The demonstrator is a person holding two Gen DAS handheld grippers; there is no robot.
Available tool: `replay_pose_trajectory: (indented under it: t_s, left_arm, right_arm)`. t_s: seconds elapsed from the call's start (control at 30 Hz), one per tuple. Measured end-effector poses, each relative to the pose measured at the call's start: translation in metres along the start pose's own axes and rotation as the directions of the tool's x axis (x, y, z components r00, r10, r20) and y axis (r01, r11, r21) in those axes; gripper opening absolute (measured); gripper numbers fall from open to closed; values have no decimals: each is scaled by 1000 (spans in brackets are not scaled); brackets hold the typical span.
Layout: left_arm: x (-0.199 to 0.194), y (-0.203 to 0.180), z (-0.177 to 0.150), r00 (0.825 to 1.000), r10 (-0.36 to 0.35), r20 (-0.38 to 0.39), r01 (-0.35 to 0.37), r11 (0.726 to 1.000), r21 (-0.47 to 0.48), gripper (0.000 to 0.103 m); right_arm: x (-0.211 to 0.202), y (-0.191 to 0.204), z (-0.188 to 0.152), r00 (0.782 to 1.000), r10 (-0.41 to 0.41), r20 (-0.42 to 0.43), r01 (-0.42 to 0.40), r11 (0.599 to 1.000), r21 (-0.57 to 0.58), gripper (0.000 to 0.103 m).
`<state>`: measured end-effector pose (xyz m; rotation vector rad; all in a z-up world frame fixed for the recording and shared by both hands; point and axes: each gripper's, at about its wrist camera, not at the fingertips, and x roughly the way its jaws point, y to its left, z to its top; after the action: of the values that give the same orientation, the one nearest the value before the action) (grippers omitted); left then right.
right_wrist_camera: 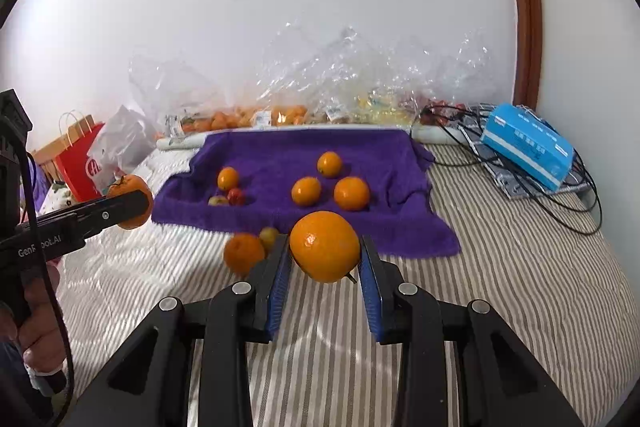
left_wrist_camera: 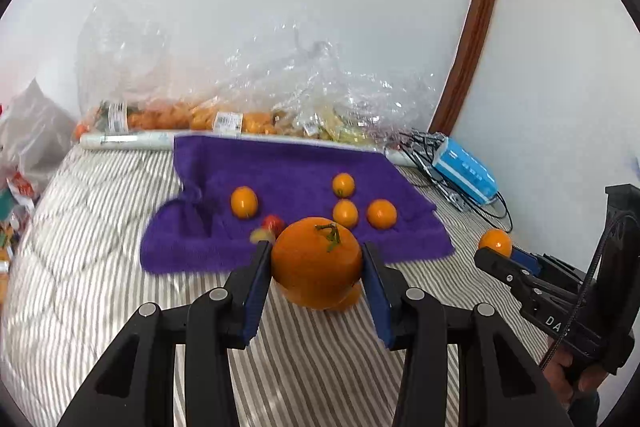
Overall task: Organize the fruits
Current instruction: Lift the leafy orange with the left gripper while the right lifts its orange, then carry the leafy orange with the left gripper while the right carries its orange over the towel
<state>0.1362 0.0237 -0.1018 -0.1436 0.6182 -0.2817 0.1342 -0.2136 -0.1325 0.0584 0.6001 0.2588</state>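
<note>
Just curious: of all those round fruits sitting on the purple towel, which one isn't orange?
The small red fruit near the purple towel's front left edge; a yellowish-green fruit lies beside it, the rest are oranges.

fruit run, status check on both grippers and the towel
Left gripper shut on stemmed orange. Right gripper shut on smooth orange. Purple towel holds four oranges, room left. Loose orange on bed below towel edge.

A blue box [right_wrist_camera: 527,146] is seen on black cables [right_wrist_camera: 576,203] near the bed's right edge, a red paper bag [right_wrist_camera: 76,167] beyond its left edge.
</note>
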Motion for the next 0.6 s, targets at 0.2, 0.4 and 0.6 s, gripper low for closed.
replay_pose_trajectory:
  t_s: [0.2, 0.4, 0.6]
  left_arm:
    - [22, 4, 34, 999, 10, 36, -10, 1000, 5, 42]
    - [50, 16, 58, 999, 8, 34, -8, 1000, -19, 42]
    - [78, 32, 71, 998, 53, 27, -52, 998, -36, 42]
  right_arm:
    - [14, 0, 24, 999, -1, 37, 2, 1000, -28, 33]
    - [42, -3, 60, 997, 6, 74, -2, 999, -55, 33]
    - [70, -11, 87, 998, -4, 64, 8, 998, -66, 33]
